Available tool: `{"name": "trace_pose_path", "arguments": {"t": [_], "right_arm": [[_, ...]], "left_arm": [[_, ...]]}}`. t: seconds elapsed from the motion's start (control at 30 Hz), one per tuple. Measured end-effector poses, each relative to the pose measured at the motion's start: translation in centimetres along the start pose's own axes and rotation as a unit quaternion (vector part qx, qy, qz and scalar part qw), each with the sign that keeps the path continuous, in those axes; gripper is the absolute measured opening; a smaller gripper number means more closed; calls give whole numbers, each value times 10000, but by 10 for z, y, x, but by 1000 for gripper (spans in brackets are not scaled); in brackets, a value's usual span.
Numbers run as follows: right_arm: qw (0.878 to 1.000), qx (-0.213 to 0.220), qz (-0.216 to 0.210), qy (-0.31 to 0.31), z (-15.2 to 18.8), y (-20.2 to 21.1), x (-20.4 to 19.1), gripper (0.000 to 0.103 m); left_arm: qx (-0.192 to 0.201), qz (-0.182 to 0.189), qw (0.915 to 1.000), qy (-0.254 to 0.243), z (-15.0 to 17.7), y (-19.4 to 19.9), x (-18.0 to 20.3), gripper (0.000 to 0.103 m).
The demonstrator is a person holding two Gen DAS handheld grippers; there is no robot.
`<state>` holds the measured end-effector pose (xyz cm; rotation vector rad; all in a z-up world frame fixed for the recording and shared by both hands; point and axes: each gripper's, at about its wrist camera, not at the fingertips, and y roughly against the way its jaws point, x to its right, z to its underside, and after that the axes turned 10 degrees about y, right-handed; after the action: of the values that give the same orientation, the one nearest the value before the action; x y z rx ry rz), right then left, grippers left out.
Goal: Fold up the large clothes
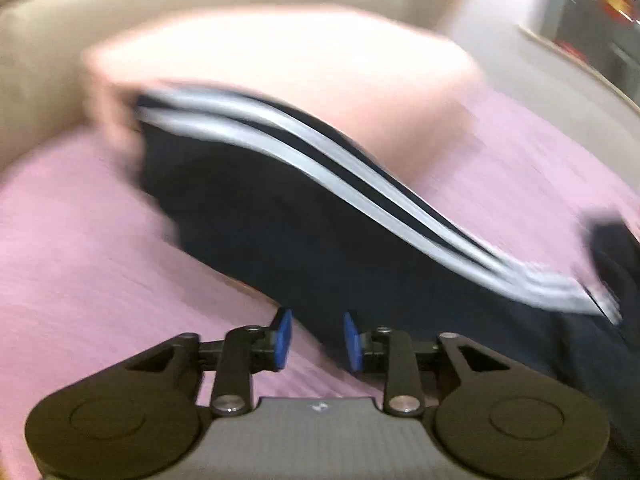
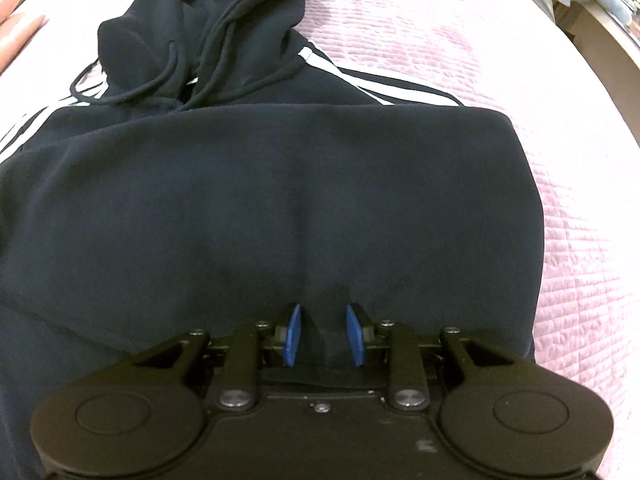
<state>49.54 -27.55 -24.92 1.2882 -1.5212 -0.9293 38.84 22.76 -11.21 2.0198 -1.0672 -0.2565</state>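
Navy fleece hoodie [image 2: 280, 184] with white sleeve stripes lies on a bed under a pink quilted bedspread [image 2: 560, 160]. Its lower part is doubled up over the chest, the fold edge runs straight across below the hood [image 2: 224, 20], and the drawstrings trail loose.

Right tool [image 2: 322, 336]: jaws part-spread, a small ridge of the dark fabric between the blue pads. Whether the pads press on it I cannot tell; the cloth puckers there, so possibly a light pinch.

Left tool [image 1: 316, 340]: jaws part-spread, nothing gripped. Its view is heavily motion-blurred. A striped sleeve [image 1: 320, 168] stretches out toward a pale pillow [image 1: 280, 80], and the sleeve's near edge runs past the gap between the pads.

Step in hand, judged: body fold laid, sleeves and hood not yet tucked in.

Next move calls for: left tool to settle and take the striped sleeve near its cuff, then carry it across the folded body; right tool to hold the panel flat so the fold does not slide.
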Motion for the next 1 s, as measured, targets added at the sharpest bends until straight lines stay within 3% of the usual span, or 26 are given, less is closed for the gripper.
{"name": "trace_pose_path", "arguments": {"t": [0.07,0.13,0.2,0.33,0.57,0.63,0.73,0.87,1.0], "right_arm": [[10000,-30,35,77,-1,0,-2,34],[9999,-62,66,134,-3,-1,-5,34],[9998,-92,92,161,-5,-2,-8,34],[9994,-105,209,265,-8,1,-16,34],[9983,-116,398,415,-9,-2,-26,34],[9981,-111,421,438,-9,-2,-28,34],[9977,-91,442,503,-9,-1,-31,34],[9981,-76,355,502,-7,-1,-28,34],[9987,-55,208,453,-5,-2,-23,34]], "left_arm": [[397,-273,9986,232,-29,4,-33,62],[755,-418,9962,140,-52,1,-55,75],[851,-442,9954,1,-72,-7,-73,75],[529,133,9980,306,-101,-37,-101,75],[91,673,9971,344,-121,-91,-104,75],[132,692,9972,239,-119,-89,-102,72],[57,928,9945,476,-122,-87,-111,61],[196,1244,9886,831,-124,-67,-121,62],[220,1671,9763,1357,-129,-58,-127,66]]}}
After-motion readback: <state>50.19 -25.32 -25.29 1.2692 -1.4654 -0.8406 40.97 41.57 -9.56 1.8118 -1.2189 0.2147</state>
